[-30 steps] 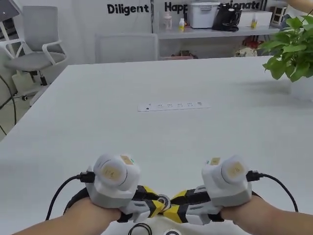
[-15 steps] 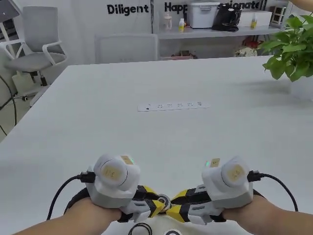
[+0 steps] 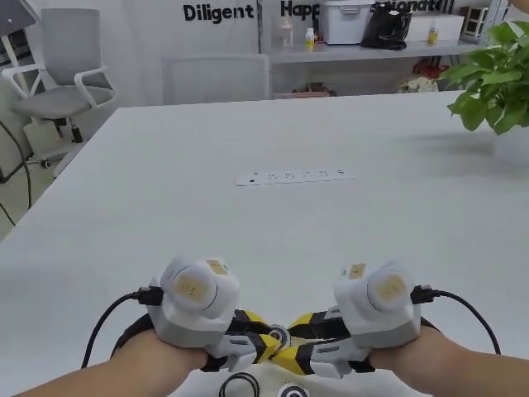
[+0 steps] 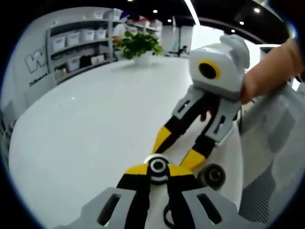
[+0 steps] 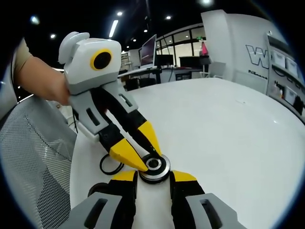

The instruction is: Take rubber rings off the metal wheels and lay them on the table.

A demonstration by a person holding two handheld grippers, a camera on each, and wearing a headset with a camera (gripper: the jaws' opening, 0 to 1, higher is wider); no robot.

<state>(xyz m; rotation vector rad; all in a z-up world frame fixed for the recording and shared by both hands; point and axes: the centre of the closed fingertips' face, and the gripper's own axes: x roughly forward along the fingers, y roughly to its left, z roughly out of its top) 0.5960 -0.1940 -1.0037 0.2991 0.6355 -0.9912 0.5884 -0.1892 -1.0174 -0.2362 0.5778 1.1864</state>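
Table (image 3: 248, 231), near edge: metal wheel (image 5: 155, 167) clamped in left gripper (image 4: 159, 171). Right gripper (image 5: 155, 177) brackets its rim; we can't tell the grip. Loose rubber ring (image 5: 112, 164) beside. We expect soft, stretchy rubber: peel at the rim.

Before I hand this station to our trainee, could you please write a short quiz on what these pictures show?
1. True or false: a loose rubber ring lies on the table.
2. The left gripper and right gripper meet at: A) a bottle, B) a metal wheel, C) a cable.
3. Fill in: in the head view, the potted plant stands at the table's far ___ side.
Key: 1 true; 2 B; 3 right.
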